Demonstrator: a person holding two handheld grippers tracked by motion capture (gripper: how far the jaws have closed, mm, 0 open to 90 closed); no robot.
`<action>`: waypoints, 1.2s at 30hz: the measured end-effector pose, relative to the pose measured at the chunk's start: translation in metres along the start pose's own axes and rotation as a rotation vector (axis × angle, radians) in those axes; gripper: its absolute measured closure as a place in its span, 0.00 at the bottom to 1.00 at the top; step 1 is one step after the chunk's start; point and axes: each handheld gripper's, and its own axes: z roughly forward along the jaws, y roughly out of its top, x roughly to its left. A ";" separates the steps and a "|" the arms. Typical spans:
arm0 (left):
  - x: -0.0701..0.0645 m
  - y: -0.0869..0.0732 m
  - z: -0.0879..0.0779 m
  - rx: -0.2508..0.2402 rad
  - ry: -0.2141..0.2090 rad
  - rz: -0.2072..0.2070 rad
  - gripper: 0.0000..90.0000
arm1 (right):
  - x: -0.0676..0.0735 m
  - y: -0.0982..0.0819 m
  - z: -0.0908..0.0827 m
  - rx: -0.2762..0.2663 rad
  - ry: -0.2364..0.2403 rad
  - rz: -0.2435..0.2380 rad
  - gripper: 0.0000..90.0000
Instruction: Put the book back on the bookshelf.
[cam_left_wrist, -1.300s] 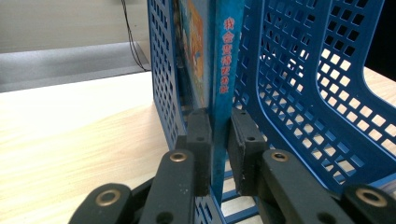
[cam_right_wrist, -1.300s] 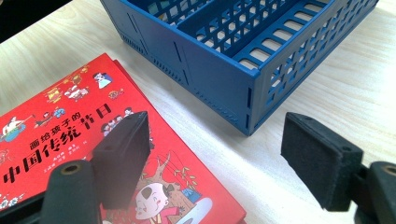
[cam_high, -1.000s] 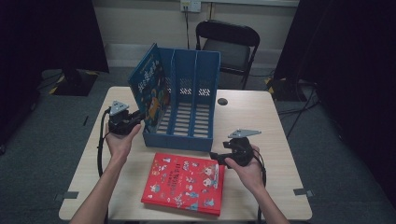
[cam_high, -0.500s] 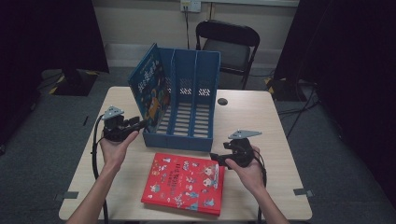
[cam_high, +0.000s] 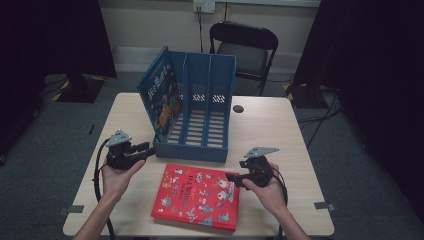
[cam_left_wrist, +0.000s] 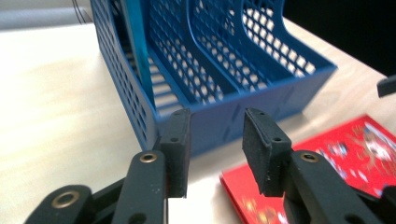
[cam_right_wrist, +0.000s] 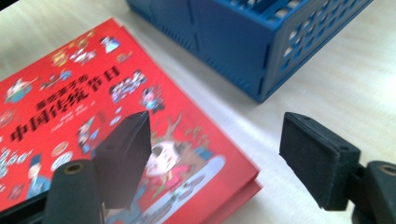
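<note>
A blue three-slot file rack (cam_high: 200, 145) stands mid-table, with a blue picture book (cam_high: 159, 92) upright in its left slot. A red picture book (cam_high: 197, 197) lies flat in front of it. My left gripper (cam_high: 148, 150) points at the rack's front left corner; its jaws have just been opening and stand apart with nothing between them. In the left gripper view the left gripper (cam_left_wrist: 215, 144) faces the rack (cam_left_wrist: 233, 112) and blue book (cam_left_wrist: 137, 42). My right gripper (cam_high: 232, 178) is open over the red book's right edge. The right gripper (cam_right_wrist: 215, 158) straddles the red book's (cam_right_wrist: 60, 93) corner without touching it.
The light wooden table (cam_high: 270, 125) has bare room at the right and the far left. A small dark round cap (cam_high: 238, 108) sits behind the rack. A black folding chair (cam_high: 245, 47) stands beyond the far edge. Cables trail from both grippers.
My left hand has drawn back from the rack's left side toward the table's front edge. The blue book stays in the left slot. The right hand has kept still.
</note>
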 end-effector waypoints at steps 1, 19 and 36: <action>-0.001 -0.004 0.000 0.013 -0.006 0.006 0.69 | 0.001 -0.002 0.000 0.002 0.004 -0.002 0.29; -0.031 -0.050 0.016 0.163 -0.098 0.024 0.65 | 0.002 -0.033 0.015 0.040 0.002 0.008 0.29; -0.039 -0.055 0.031 0.222 -0.100 0.087 0.62 | 0.002 -0.027 0.025 0.023 -0.012 -0.022 0.22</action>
